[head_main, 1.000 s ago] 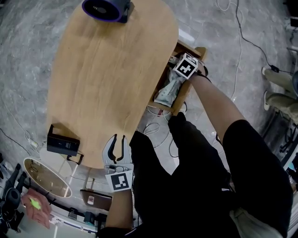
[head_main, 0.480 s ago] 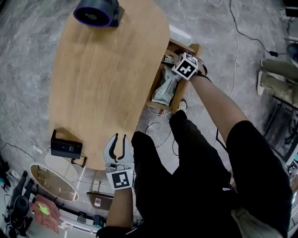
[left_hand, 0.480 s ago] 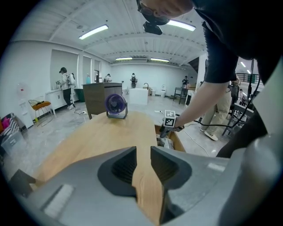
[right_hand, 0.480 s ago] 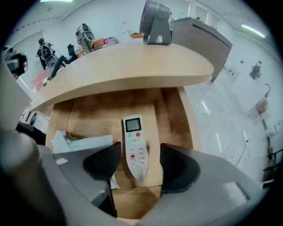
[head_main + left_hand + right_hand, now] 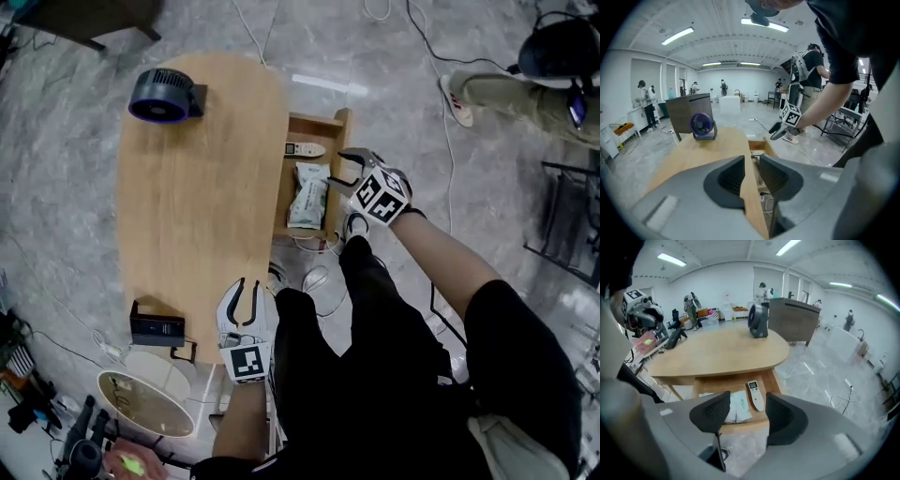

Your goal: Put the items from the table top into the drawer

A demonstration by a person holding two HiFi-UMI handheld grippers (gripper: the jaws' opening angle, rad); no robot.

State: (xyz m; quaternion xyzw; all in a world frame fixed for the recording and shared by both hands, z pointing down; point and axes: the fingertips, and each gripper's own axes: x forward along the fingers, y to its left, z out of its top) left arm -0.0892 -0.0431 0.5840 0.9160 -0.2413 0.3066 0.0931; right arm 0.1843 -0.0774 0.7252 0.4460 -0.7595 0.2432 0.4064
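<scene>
Table [image 5: 197, 206], a long oval of pale wood, fills the left and middle of the head view. Its drawer [image 5: 317, 122] stands pulled out from the table's right edge, in the upper centre of the frame, above grey floor strewn with cables.

A round fan [image 5: 161, 97] stands at the table's upper-left end. A black box [image 5: 157, 329] with a cable lies at the lower-left edge. Both are on the top, well apart from each other and from the drawer.

The right gripper [image 5: 337, 169] hangs just right of the drawer, over its right wall, tilted down toward it. Its jaws have just been easing in a little, yet they stand wide apart with nothing between them. Its own view looks through the gap down onto the drawer's contents.

The left gripper [image 5: 249, 286] is at the table's lower-right edge, in the lower centre of the frame. Its jaws are parted and empty, and its own view shows only the table edge through the gap.

Inside the drawer a pale packet [image 5: 307, 195] lies lengthwise in the lower part. A white remote [image 5: 305, 149] lies crosswise just above it, near the upper wall.
</scene>
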